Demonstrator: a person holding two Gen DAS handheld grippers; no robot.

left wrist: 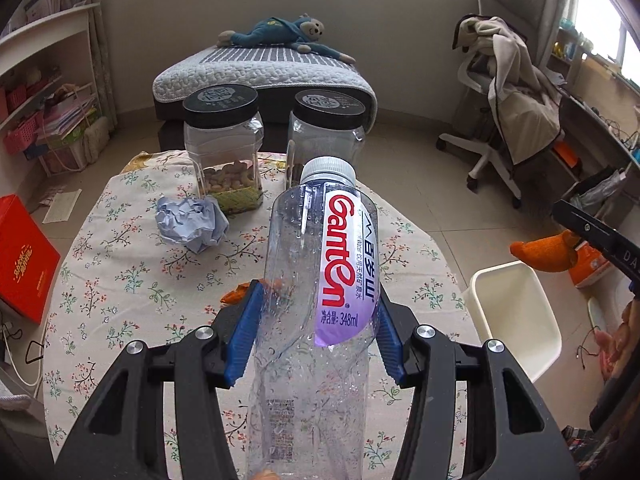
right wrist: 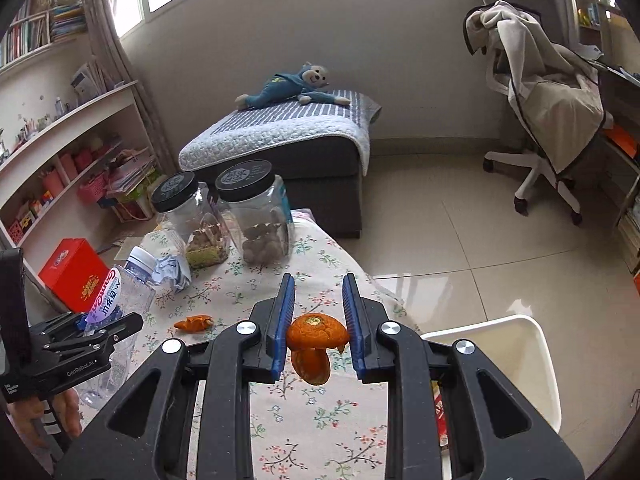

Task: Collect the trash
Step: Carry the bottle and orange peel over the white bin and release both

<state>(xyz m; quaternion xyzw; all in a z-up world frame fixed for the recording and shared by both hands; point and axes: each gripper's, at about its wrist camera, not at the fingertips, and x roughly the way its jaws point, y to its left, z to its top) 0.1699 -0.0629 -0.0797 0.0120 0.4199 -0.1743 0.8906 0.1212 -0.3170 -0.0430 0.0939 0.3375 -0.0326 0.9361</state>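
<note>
two jars [left wrist: 224, 152], one bottle [left wrist: 320, 280], two peels [right wrist: 316, 336]

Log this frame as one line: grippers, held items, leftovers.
left gripper: shut on clear plastic water bottle | right gripper: shut on orange peel | table: crumpled blue paper, small peel scrap

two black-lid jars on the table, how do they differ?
Contents: the left jar holds pale nuts, the right jar darker round ones, both only at the bottom. Label: the left jar shows a yellow-green band low on its wall; the right jar shows none there. View: from the left wrist, the Ganten bottle hides the right jar's base, not the left jar's. Shared: clear, upright, lids on.
</note>
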